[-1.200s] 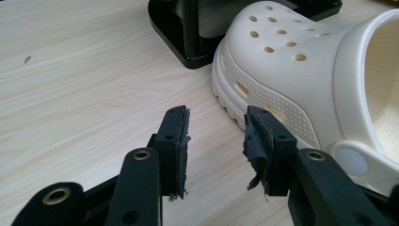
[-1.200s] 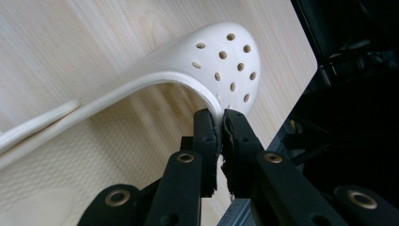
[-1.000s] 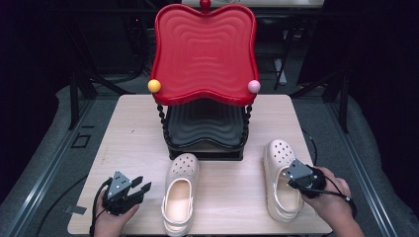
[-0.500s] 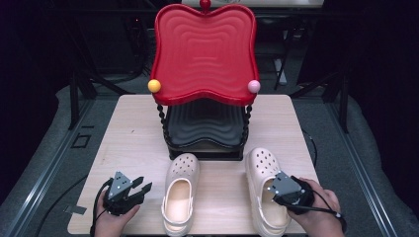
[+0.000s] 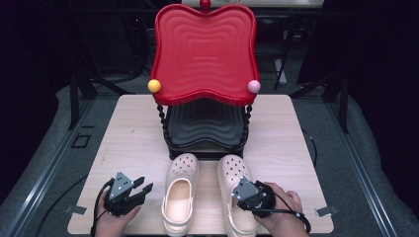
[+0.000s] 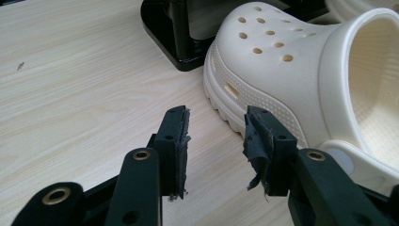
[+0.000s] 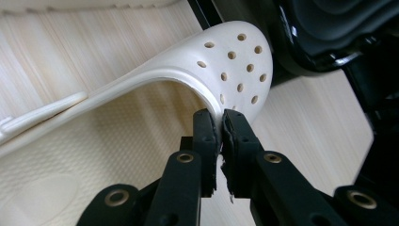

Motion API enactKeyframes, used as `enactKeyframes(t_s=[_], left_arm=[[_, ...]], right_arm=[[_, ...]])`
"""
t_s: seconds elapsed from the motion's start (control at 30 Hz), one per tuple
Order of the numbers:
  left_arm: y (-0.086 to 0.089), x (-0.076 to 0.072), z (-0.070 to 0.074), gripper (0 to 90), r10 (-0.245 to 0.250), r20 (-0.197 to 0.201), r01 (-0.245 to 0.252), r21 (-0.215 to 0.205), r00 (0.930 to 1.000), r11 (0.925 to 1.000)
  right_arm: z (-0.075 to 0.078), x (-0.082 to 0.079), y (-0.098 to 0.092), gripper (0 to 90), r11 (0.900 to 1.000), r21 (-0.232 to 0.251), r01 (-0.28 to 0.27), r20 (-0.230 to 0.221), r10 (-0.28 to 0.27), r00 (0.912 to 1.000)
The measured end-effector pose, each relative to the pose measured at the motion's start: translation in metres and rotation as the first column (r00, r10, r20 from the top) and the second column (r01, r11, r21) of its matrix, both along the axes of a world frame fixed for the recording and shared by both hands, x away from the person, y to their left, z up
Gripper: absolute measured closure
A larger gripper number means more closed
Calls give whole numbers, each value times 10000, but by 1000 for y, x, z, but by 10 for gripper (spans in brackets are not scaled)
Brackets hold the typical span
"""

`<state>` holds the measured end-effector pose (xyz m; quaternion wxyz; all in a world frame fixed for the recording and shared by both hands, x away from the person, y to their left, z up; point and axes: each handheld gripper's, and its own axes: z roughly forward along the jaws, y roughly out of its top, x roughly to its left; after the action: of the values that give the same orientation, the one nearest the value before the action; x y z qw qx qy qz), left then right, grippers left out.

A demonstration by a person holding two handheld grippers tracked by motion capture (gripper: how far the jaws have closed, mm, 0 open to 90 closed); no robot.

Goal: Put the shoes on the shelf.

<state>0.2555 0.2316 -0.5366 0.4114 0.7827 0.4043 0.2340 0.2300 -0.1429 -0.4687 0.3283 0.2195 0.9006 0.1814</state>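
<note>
Pinching right clog (image 5: 236, 192) rim: right tongs (image 7: 219, 126) | left tongs (image 6: 214, 136) spread, empty | clog heel cut off

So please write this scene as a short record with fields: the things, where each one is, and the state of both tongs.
surface: wooden table
stand: two-tier stand, red tray above black tray, at the table's middle
left clog: cream, on the table before the stand, untouched
right clog: cream, beside the left clog, gripped at its opening rim
left tongs: open, beside the left clog, holding nothing
right tongs: shut on the right clog's rim
</note>
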Motion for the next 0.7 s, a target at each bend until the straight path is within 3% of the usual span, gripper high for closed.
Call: enactKeyframes(t_s=[0.1,0.17,0.47,0.7], left_arm=[[-2,-1,0,598,-22,47,22,-44,10000,10000],[-3,-2,1,598,-52,95,53,-86,9999,9999],[-10,-6,6,597,-344,224,348,-181,9992,9992],[-25,-12,12,589,-938,262,950,-451,9952,9945]], right_arm=[[-5,4,12,843,9998,167,-50,-113,51,9999],[-6,6,19,843,10000,-81,-9,-144,8,9999],[-16,18,40,841,9998,-175,-136,-175,133,9998],[-19,25,51,839,10000,-14,79,-342,-79,9994]])
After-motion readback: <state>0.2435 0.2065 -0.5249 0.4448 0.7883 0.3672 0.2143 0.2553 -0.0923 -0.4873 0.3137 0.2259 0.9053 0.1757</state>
